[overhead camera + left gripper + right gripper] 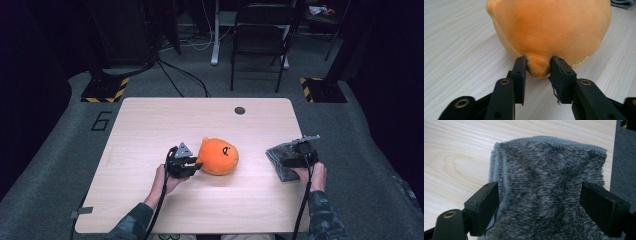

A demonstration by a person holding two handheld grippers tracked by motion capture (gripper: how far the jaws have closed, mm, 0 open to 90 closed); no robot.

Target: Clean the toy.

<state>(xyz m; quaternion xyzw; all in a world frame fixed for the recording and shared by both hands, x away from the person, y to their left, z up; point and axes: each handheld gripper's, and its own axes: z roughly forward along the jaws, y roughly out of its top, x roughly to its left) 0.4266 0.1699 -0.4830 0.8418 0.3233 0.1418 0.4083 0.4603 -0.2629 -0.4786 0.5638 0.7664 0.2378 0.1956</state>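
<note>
An orange plush toy (218, 156) (549, 30) with a small face lies in the middle of the wooden table (150, 125). My left gripper (195, 165) (538, 62) is at its left side, and the two black jaws pinch a small bulge of its fabric low down. A folded grey fuzzy cloth (279, 161) (549, 182) lies near the table's right edge. My right gripper (296, 156) (539, 192) hangs over it with the jaws spread wide, one on each side of the cloth, neither pressing on it.
A dark round grommet (240, 110) sits in the table's far edge area. Behind the table stand a black folding chair (260, 35) and a white stand leg (215, 35). Grey carpet (624, 157) begins just past the cloth, beyond the table's right edge.
</note>
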